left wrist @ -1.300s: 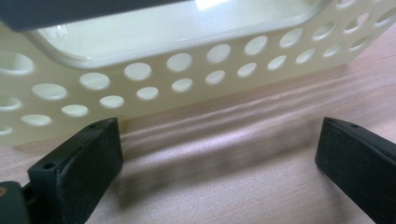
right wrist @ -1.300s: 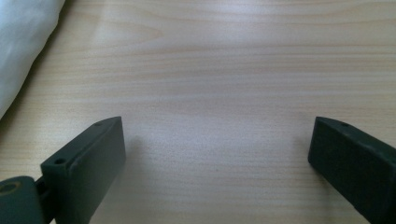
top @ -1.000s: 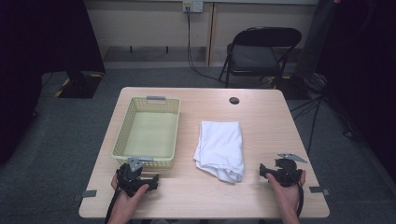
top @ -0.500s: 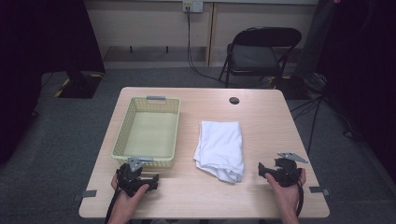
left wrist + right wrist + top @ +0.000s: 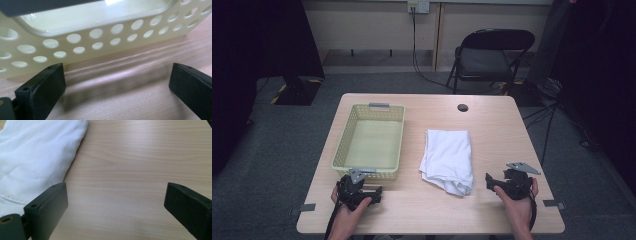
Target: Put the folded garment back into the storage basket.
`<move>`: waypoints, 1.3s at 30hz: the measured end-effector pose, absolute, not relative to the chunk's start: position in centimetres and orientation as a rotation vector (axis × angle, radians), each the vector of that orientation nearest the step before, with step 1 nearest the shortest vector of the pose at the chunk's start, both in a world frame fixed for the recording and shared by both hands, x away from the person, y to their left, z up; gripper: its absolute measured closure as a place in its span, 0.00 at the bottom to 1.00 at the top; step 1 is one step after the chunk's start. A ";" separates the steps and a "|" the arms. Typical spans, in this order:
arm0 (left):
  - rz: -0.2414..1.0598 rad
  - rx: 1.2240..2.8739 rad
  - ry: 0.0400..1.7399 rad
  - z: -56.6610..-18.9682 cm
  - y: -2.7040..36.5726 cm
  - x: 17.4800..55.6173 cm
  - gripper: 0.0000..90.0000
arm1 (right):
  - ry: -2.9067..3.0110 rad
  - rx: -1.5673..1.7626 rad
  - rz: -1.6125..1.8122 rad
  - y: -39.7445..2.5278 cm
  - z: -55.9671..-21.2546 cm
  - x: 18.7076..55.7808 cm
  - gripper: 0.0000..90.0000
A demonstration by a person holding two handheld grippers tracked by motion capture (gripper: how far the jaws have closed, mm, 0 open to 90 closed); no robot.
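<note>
High view: pale yellow perforated plastic basket [image 5: 368,141] centre-left, folded white cloth [image 5: 448,160] beside it.
Left gripper [image 5: 362,192]: jaws apart, empty; could bump basket wall.
Right gripper [image 5: 502,181]: jaws apart, empty; might snag cloth edge.

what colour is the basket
Pale yellow basket with round holes, clearest in the left gripper view.

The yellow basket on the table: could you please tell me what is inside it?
Nothing can be seen inside the basket: its pale floor lies bare in the high view. The near wall hides only a thin strip of that floor.
</note>
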State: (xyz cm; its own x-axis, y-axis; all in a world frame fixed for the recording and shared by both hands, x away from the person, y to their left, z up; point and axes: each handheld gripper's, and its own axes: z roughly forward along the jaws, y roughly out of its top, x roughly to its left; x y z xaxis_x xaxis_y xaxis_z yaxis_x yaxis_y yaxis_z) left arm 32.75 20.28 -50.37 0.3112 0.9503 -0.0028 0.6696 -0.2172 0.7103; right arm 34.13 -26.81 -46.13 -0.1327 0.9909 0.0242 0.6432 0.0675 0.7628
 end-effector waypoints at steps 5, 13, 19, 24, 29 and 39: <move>0.593 1.971 1.430 -50.4 20.3 32.8 0.00 | 1.824 1.625 0.895 -26.9 -45.5 34.1 0.05; 0.593 1.970 1.432 -50.4 20.3 32.8 0.00 | 1.834 1.616 0.930 -27.0 -44.4 34.5 0.03; 0.593 1.970 1.432 -50.4 20.3 32.8 0.00 | 1.829 1.619 0.953 -26.7 -44.2 34.8 0.03; 0.593 1.970 1.432 -50.4 20.3 32.8 0.00 | 1.819 1.600 0.968 -26.3 -43.6 35.0 0.05; 0.594 1.970 1.432 -50.4 20.3 32.8 0.00 | 1.832 1.598 0.993 -25.7 -43.1 35.4 0.06; 0.594 1.969 1.432 -50.4 20.3 32.8 0.00 | 1.834 1.586 0.976 -24.5 -42.3 36.0 0.03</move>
